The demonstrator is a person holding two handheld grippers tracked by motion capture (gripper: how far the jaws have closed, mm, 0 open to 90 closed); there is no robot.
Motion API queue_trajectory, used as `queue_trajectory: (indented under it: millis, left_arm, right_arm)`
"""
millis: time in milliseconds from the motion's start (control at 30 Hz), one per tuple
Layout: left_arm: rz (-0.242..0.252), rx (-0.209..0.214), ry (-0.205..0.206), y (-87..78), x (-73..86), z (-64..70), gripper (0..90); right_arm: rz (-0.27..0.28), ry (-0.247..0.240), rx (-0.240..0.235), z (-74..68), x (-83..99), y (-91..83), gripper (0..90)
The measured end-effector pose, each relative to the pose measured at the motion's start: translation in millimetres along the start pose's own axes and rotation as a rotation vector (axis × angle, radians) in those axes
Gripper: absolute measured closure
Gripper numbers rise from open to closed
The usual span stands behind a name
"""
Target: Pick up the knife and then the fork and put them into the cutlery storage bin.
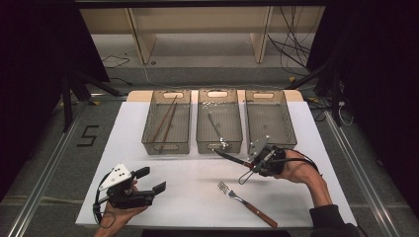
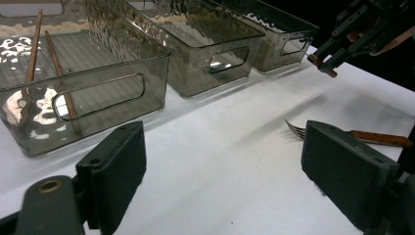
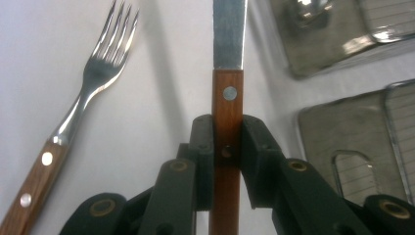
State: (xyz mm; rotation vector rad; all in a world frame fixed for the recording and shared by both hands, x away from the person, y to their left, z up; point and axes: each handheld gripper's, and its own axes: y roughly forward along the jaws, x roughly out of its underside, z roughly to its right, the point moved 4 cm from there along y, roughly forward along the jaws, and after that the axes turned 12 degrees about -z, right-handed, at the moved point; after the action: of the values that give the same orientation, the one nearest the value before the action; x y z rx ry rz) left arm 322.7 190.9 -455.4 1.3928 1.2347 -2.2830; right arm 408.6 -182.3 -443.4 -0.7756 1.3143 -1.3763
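My right gripper is shut on the wooden handle of a knife, just in front of the middle bin. The blade points left. In the right gripper view the jaws clamp the knife's handle and the steel blade runs up out of frame. A fork with a wooden handle lies on the white table, near the front edge, also seen as the fork left of the knife. My left gripper is open over the front left of the table, holding nothing; its view has the fork beyond the right jaw.
Three clear bins stand in a row at the back. The left bin holds chopsticks, the middle one a spoon, and the right bin holds nothing. White tabletop lies open between the grippers.
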Motion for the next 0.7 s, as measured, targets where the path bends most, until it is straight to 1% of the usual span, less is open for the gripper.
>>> queue_trajectory:
  millis: [100, 167, 267, 400, 433, 500, 567, 600, 633, 667, 700]
  left_arm:
    - [0.002, 0.0, -0.005, 0.1, 0.0, -0.5, 16.3]
    - [0.004, -0.001, -0.005, -0.1, -0.1, -0.5, 16.3]
    - [0.004, 0.0, -0.006, 0.1, -0.1, -0.7, 16.3]
    - [0.006, 0.001, -0.005, -0.3, -0.4, -0.6, 16.3]
    - [0.008, 0.001, -0.004, -0.7, -0.3, -0.9, 16.3]
    - [0.013, 0.004, -0.012, -1.2, -0.6, -1.4, 16.3]
    - [0.015, 0.003, -0.014, -1.5, -0.6, -1.8, 16.3]
    - [0.016, 0.003, -0.014, -1.6, -0.7, -1.8, 16.3]
    - [0.017, 0.004, -0.013, -1.8, -0.7, -2.0, 16.3]
    - [0.019, 0.004, -0.013, -1.9, -0.8, -2.0, 16.3]
    - [0.02, 0.004, -0.014, -1.9, -0.8, -2.2, 16.3]
  right_arm:
    - [0.053, 0.067, -0.018, 4.4, 0.6, -1.7, 77.1]
    - [0.077, 0.116, -0.037, 7.3, 1.5, -3.2, 77.1]
    - [0.133, 0.186, -0.066, 11.1, 0.9, -6.7, 77.1]
    - [0.175, 0.269, -0.098, 15.5, 0.2, -11.8, 77.1]
    - [0.191, 0.274, -0.092, 17.5, -0.2, -12.0, 77.1]
    - [0.212, 0.313, -0.101, 20.2, -1.1, -14.6, 77.1]
    - [0.238, 0.334, -0.105, 23.6, -1.7, -17.3, 77.1]
    - [0.244, 0.363, -0.11, 24.4, -2.5, -19.3, 77.1]
    - [0.256, 0.364, -0.103, 26.9, -2.8, -20.4, 77.1]
    - [0.257, 0.383, -0.104, 28.3, -3.3, -22.3, 77.1]
    - [0.265, 0.389, -0.099, 30.5, -3.8, -23.5, 77.1]
